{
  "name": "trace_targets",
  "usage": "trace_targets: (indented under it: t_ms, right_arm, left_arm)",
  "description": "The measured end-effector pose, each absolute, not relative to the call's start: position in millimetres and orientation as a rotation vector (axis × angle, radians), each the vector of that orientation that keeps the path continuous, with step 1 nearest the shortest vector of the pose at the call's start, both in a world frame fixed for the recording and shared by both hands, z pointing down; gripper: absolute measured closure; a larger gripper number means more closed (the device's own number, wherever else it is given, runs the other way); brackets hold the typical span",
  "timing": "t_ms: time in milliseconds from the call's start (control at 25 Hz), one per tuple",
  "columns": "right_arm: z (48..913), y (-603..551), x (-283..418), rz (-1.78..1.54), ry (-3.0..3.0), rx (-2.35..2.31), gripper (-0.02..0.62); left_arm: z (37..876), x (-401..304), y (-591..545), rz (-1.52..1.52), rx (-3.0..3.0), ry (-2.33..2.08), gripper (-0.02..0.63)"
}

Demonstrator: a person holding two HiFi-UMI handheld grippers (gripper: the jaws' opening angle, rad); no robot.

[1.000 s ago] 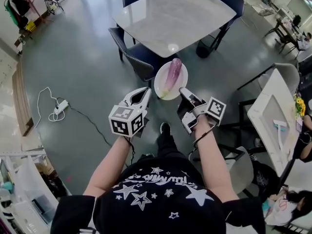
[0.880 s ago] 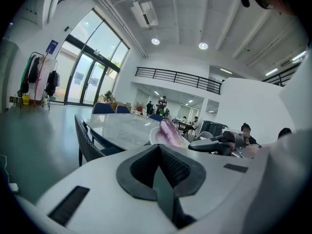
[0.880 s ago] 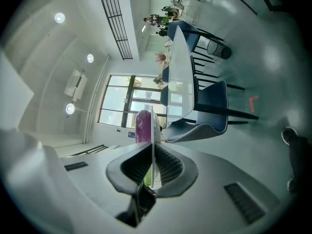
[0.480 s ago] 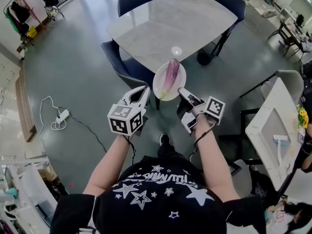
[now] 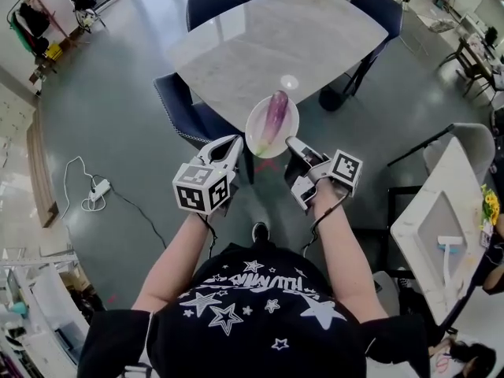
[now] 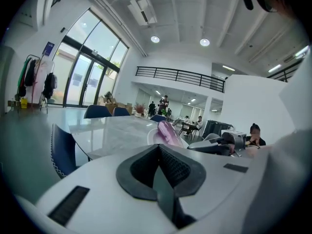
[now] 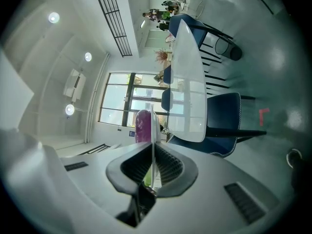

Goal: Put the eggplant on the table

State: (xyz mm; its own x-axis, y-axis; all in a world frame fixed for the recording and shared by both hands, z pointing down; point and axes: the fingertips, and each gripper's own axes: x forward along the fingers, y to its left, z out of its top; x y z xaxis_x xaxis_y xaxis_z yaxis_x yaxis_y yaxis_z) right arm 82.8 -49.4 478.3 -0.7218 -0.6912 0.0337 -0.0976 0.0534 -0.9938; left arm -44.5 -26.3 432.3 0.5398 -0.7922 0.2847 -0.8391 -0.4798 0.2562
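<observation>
A long purple eggplant [image 5: 275, 115] lies on a round white plate [image 5: 260, 136], held in the air between my two grippers. My left gripper [image 5: 236, 145] is shut on the plate's left rim and my right gripper [image 5: 290, 143] on its right rim. The plate hangs just over the near edge of the grey marble table [image 5: 260, 38]. In the left gripper view the eggplant [image 6: 168, 132] and plate [image 6: 152, 137] show beyond the left gripper [image 6: 160, 177]. In the right gripper view the plate [image 7: 153, 130] stands edge-on in the right gripper [image 7: 150, 172], the eggplant [image 7: 143, 126] beside it.
Dark blue chairs [image 5: 189, 118] ring the table; one stands directly below the plate. A small round white spot [image 5: 288, 82] shows on the tabletop near the plate. A power strip with cable [image 5: 96, 192] lies on the floor at left. A white table [image 5: 437, 211] stands at right.
The table has drawn closer: the plate with the eggplant, once over the chair and floor, now overlaps the table's near edge. Both grippers keep their hold on the plate.
</observation>
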Motion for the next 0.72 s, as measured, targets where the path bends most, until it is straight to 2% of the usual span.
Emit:
trace_targets:
  t_ms: [720]
  right_arm:
    - [487.7, -129.5, 69.4, -1.752, 1.881, -0.784, 0.574]
  left_arm:
    - [444.6, -53.8, -104.6, 0.185, 2.382, -1.332, 0.598]
